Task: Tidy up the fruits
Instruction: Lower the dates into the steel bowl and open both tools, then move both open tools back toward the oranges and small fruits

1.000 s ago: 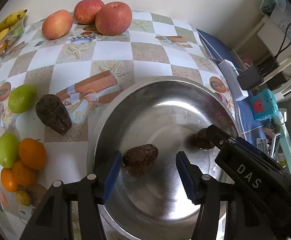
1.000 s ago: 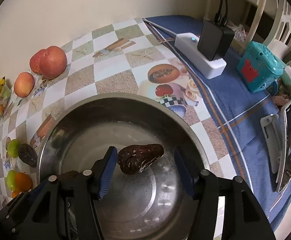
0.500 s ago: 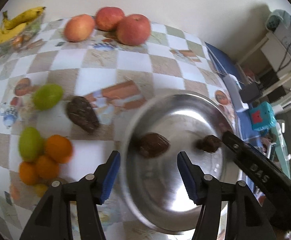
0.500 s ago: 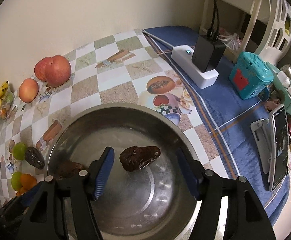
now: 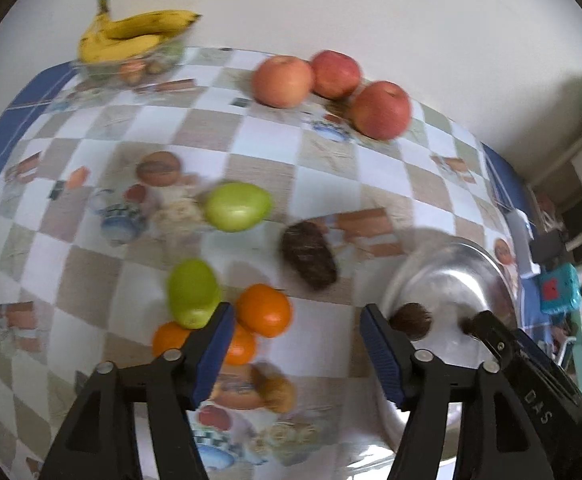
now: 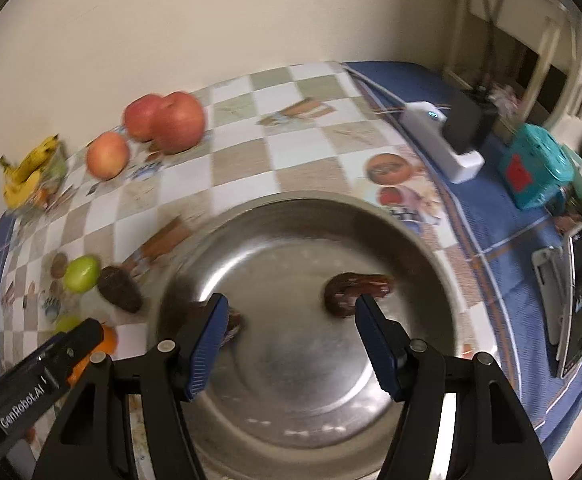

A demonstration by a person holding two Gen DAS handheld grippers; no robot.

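Checkered tablecloth [image 5: 331,184] below left tongs [image 5: 297,344], just widening, empty; right tongs [image 6: 291,328] spread, empty, over bowl [image 6: 291,216].

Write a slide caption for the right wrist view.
Open right gripper above round steel bowl holding two dark brown wrinkled fruits.

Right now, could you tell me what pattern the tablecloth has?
Beige-and-white checks with printed food pictures on the tablecloth; clearest in the left wrist view.

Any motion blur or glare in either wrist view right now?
Left wrist: tablecloth and green fruit smeared, gripper fingers sharp. Right wrist: milder blur on apples, soft glare across steel bowl; fisheye bends both.
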